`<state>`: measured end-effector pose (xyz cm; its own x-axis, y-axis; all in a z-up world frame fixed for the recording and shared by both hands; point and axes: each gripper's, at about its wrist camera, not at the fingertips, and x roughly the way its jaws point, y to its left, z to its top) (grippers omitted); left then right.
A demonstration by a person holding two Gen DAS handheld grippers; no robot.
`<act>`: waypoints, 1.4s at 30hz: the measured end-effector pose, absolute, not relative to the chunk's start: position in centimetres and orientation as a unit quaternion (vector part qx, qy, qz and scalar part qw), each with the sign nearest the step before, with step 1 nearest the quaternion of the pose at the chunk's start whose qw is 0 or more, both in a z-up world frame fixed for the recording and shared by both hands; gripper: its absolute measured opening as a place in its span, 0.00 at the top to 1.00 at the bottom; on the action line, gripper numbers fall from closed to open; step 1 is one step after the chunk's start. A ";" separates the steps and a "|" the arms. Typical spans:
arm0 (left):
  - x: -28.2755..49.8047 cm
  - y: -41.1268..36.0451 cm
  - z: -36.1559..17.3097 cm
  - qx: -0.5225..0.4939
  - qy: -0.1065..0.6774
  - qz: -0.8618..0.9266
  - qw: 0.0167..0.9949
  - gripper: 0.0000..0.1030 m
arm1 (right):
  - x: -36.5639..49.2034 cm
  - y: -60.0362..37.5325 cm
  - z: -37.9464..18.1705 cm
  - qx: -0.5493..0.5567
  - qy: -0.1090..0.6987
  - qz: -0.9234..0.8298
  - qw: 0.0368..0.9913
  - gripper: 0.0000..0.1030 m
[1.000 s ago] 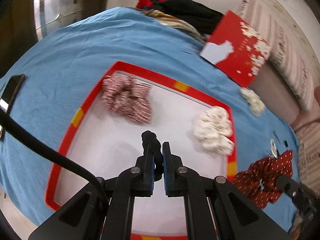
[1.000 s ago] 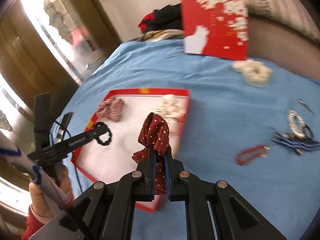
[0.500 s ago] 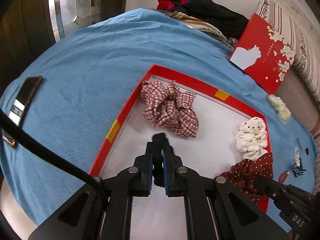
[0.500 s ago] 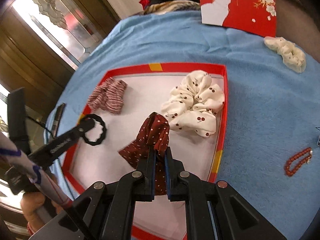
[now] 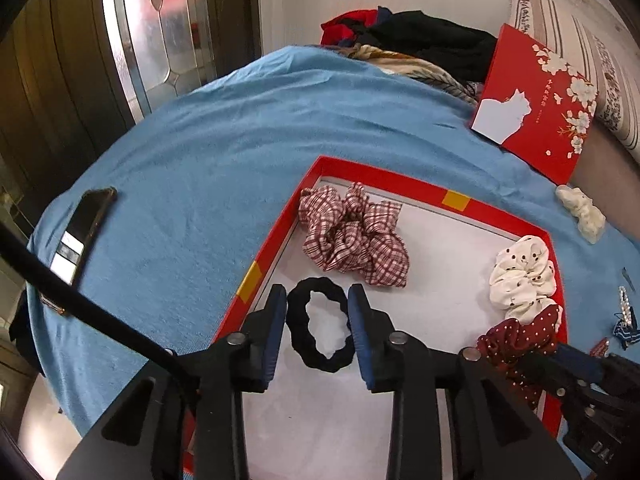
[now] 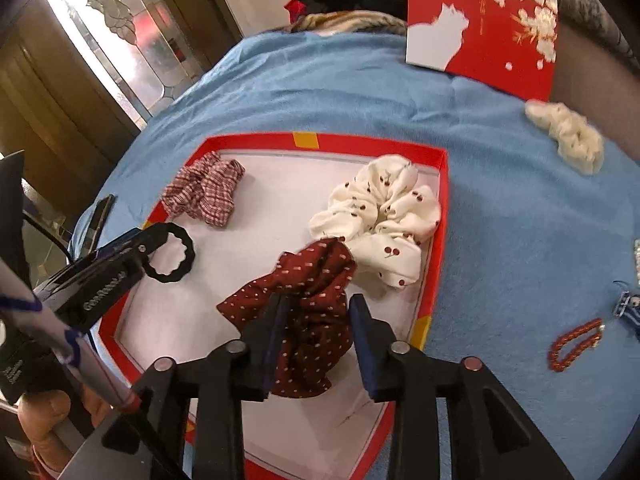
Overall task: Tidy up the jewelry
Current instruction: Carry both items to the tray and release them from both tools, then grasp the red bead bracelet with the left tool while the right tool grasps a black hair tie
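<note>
A red-rimmed white tray [image 5: 454, 200] [image 6: 306, 140] lies on the blue cloth. My left gripper [image 5: 317, 300] is open, and a black hair tie [image 5: 298, 316] [image 6: 190, 254] lies on the tray floor between its fingers. My right gripper [image 6: 318, 304] is open, and a dark red dotted scrunchie [image 6: 312, 280] [image 5: 520, 336] lies on the tray between its fingers. A red plaid scrunchie [image 5: 352, 236] [image 6: 204, 192] and a cream cherry-print scrunchie [image 5: 520, 276] [image 6: 384, 216] also lie in the tray.
On the cloth outside the tray are a cream scrunchie [image 6: 568, 136] [image 5: 582, 212], a red bead bracelet [image 6: 576, 346], a blue striped clip [image 6: 628, 308] and a phone [image 5: 80, 236]. A red box lid [image 5: 536, 100] leans at the back. Clothes [image 5: 412, 40] pile behind.
Both grippers have opened. The black hair tie and the dark red scrunchie have dropped from the jaws onto the tray floor.
</note>
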<state>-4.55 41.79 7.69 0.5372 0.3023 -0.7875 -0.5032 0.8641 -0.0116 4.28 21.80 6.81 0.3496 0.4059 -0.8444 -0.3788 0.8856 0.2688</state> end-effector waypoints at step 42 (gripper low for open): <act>2.4 12.6 5.4 0.005 0.490 -0.055 0.870 0.53 | -2.6 -16.0 6.2 0.185 0.485 0.020 0.855 0.56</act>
